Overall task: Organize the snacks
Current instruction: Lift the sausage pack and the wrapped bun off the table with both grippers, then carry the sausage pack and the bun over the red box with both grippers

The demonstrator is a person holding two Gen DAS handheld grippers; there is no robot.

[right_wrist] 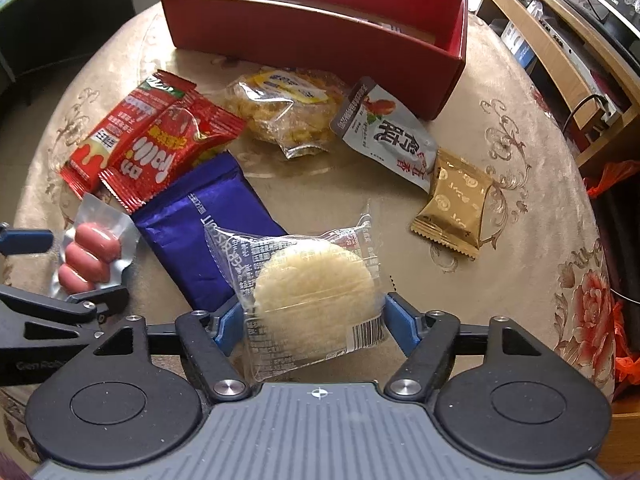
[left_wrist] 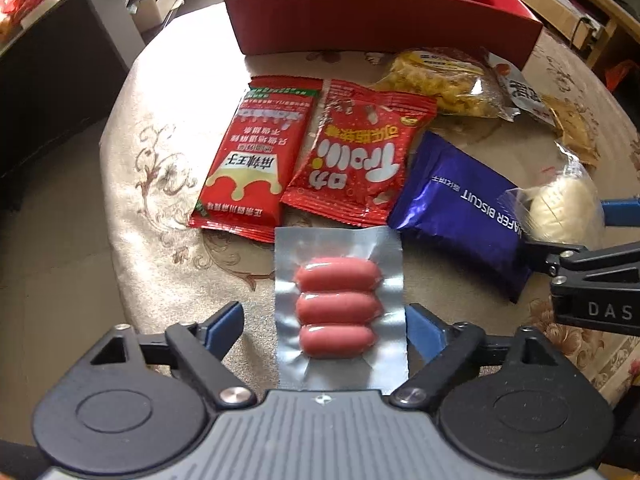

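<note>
While both grippers hang steeply over the round worktop (right_wrist: 500,92), each has a snack framed between its fingers and neither seems to be pressing on it. The left gripper (left_wrist: 324,326) stands spread around the silver sausage pack (left_wrist: 339,308), with a clear gap on its left side and the right finger just beside the foil edge. The right gripper (right_wrist: 318,326) brackets the clear-wrapped round pastry (right_wrist: 316,292), its blue pads near the wrapper, though whether they touch it cannot be told; it reads as open. No earlier frame being given, this looks either like a pick about to be made or a pack just set down. The red box (right_wrist: 304,36) at the far side of the worktop is the likely destination, and nothing can be seen inside it from here. Next, each pair of fingers would have to close on its pack, lift, and carry over the two red packets (left_wrist: 304,152), the purple wafer pack (right_wrist: 200,224) and the yellow crisp bag (right_wrist: 280,112) lying between. The pastry overlaps the wafer pack, so lifting may drag it. Open cloth lies to the right, near the gold packet (right_wrist: 456,208).
</note>
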